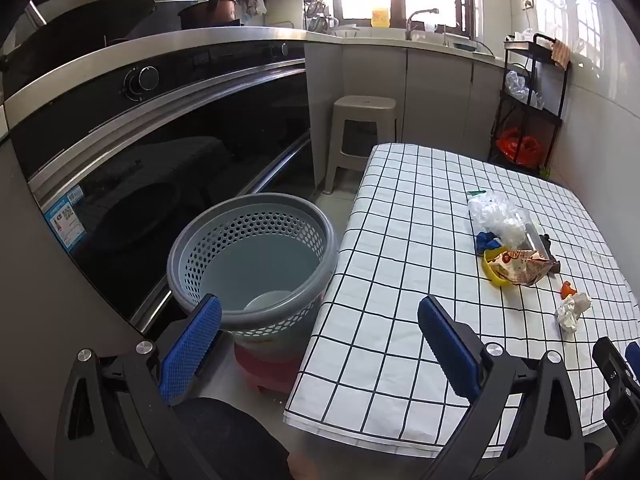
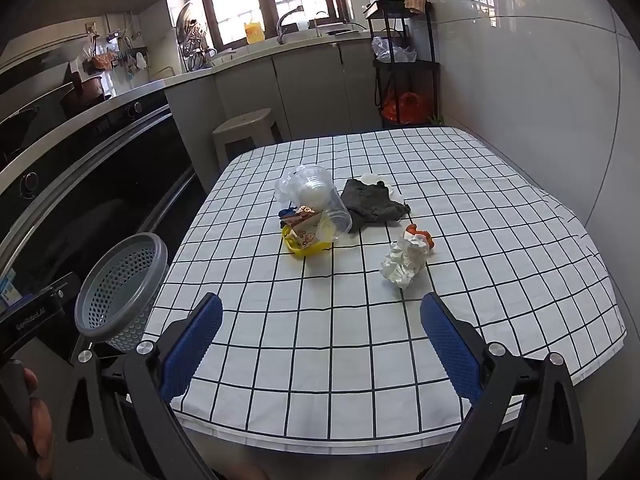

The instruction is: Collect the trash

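Hanging wide and empty, the left gripper [image 1: 320,344] and right gripper [image 2: 320,344] wait. The crumpled white paper ball [image 2: 403,262] lies on the checked table [image 2: 500,240], near the round grey plastic basket [image 1: 256,256] on the floor.

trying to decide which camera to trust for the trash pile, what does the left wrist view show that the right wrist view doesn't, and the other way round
Only the left wrist view shows the inside of the grey perforated basket, with a pale round object at its bottom, and the red stand under it.

Only the right wrist view shows the dark grey cloth spread out in full and the clear plastic cup unobstructed.

Both show the checked tablecloth, the crumpled white paper, the yellow piece under a printed wrapper, and the beige stool. Both grippers are open and empty.
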The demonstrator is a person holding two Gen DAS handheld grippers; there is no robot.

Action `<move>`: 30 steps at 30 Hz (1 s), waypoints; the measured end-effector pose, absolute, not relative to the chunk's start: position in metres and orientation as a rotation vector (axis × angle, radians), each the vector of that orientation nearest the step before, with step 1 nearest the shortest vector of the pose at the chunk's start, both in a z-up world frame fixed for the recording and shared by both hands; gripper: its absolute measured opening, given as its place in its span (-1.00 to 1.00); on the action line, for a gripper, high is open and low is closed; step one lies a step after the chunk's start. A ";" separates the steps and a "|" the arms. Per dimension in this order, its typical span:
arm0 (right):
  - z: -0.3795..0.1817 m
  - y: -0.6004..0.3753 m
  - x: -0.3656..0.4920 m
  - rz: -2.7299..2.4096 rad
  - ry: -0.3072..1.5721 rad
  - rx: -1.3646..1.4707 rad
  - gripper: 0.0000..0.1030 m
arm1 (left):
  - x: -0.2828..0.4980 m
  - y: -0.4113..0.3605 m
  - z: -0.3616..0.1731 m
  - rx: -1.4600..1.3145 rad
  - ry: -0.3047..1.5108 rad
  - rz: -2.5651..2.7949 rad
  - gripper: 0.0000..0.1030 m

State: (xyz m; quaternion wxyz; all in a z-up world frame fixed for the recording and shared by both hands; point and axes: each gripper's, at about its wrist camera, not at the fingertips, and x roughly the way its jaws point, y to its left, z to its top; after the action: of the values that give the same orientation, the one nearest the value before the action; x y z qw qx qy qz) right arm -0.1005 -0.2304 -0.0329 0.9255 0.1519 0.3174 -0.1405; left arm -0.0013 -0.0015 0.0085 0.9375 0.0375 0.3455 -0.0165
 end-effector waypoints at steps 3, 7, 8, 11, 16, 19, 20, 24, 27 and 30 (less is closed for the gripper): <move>-0.032 -0.230 -0.101 -0.292 0.651 0.310 0.84 | -0.001 -0.002 0.012 0.079 0.706 -0.036 0.87; -0.031 -0.229 -0.101 -0.295 0.649 0.306 0.84 | -0.007 0.007 0.006 0.070 0.697 -0.031 0.87; -0.031 -0.228 -0.102 -0.289 0.646 0.309 0.84 | -0.007 0.007 0.006 0.070 0.695 -0.031 0.87; -0.030 -0.228 -0.102 -0.290 0.647 0.306 0.84 | -0.008 0.008 0.006 0.072 0.690 -0.027 0.87; -0.029 -0.224 -0.100 -0.287 0.645 0.304 0.84 | -0.009 0.009 0.007 0.072 0.688 -0.026 0.87; -0.029 -0.227 -0.104 -0.283 0.645 0.311 0.84 | -0.009 0.009 0.008 0.073 0.687 -0.025 0.87; -0.029 -0.227 -0.104 -0.283 0.645 0.311 0.84 | -0.009 0.009 0.008 0.073 0.688 -0.025 0.87; -0.028 -0.226 -0.104 -0.283 0.643 0.310 0.84 | -0.009 0.009 0.008 0.074 0.689 -0.026 0.87; -0.027 -0.226 -0.104 -0.282 0.644 0.311 0.84 | -0.010 0.010 0.008 0.073 0.690 -0.028 0.87; -0.028 -0.226 -0.103 -0.281 0.643 0.311 0.84 | -0.009 0.009 0.008 0.074 0.690 -0.027 0.87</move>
State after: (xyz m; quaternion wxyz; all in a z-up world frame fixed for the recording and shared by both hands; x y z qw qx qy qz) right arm -0.1033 -0.2264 -0.0277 0.9273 0.1516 0.3135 -0.1369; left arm -0.0093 0.0094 0.0084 0.9403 0.0362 0.3380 -0.0131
